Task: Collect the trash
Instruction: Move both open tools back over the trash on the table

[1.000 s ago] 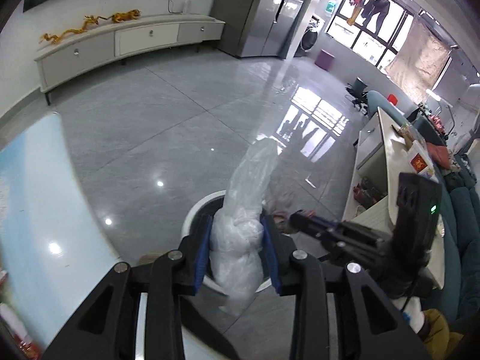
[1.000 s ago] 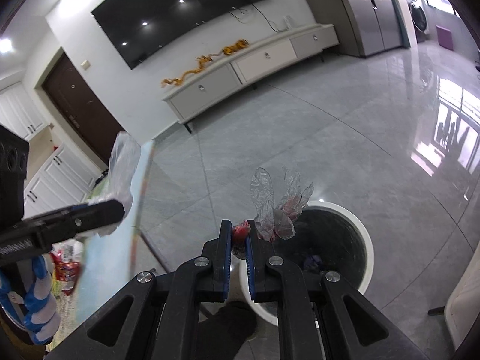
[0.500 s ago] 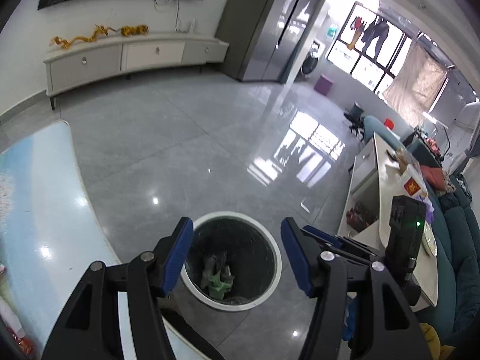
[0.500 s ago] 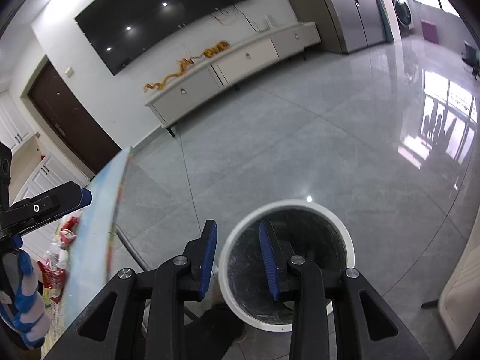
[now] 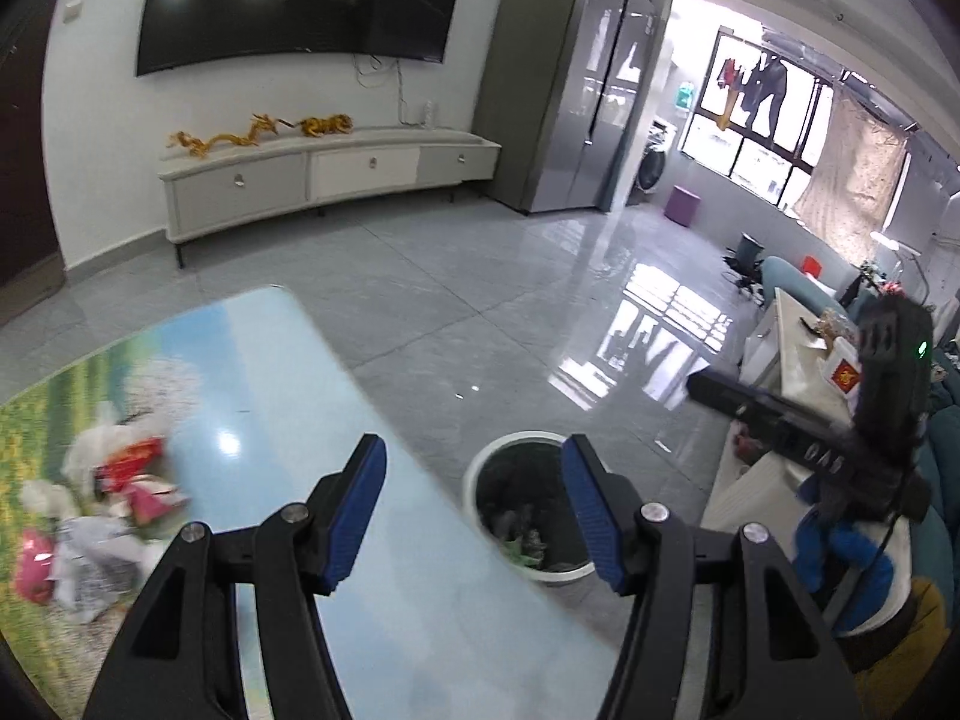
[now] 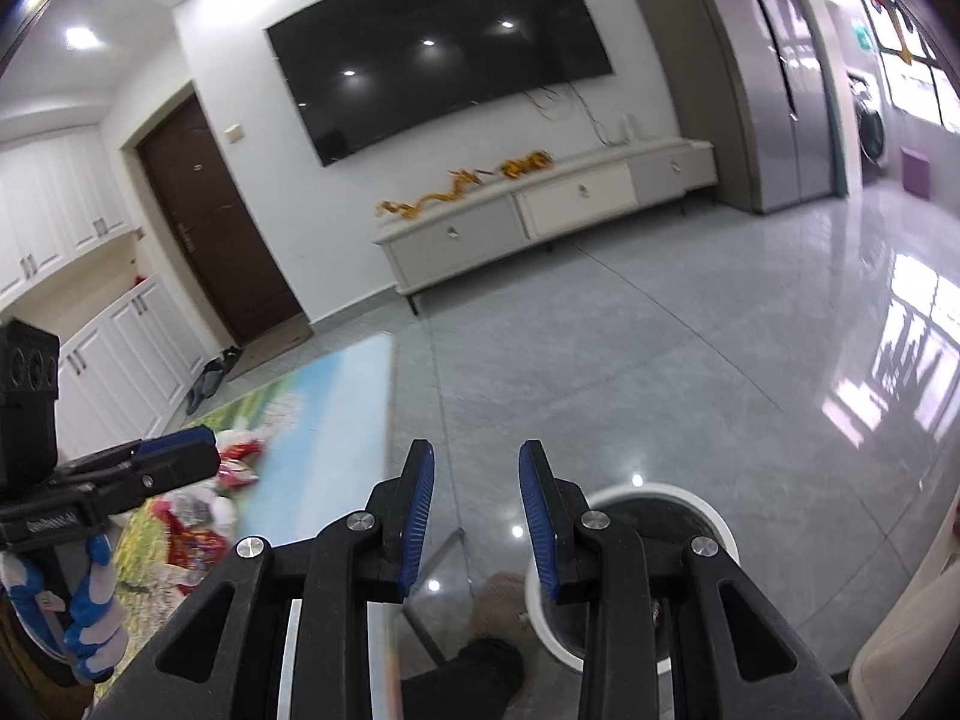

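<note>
Living room with a glossy grey tiled floor (image 5: 420, 276); a glass-topped table (image 5: 288, 384) printed with a landscape scene fills the near left. On the far wall hangs one dark television (image 5: 300, 0) above one low white cabinet (image 5: 324, 174) bearing golden dragon ornaments (image 5: 258, 129); one grey refrigerator (image 5: 570, 90) stands at 1 o'clock of the left wrist view, and one brown door (image 6: 210, 216) at 10 o'clock of the right wrist view.

One white-rimmed trash bin (image 5: 528, 510) stands on the floor just beside the table's right edge, some discarded wrappers visible inside; the right finger of the left gripper (image 5: 474, 513) partly covers its rim. A heap of trash (image 5: 102, 504), red and white wrappers and bags too blurred to count, lies on the table at 9 o'clock of the left wrist view.

Two grippers, both with jaws apart and nothing between the blue pads. The right gripper (image 6: 474, 516) hangs over the table edge, the bin (image 6: 654, 498) at its 4 o'clock. A blue-and-white gloved hand (image 6: 90, 606) holds the left gripper's handle at 8 o'clock
</note>
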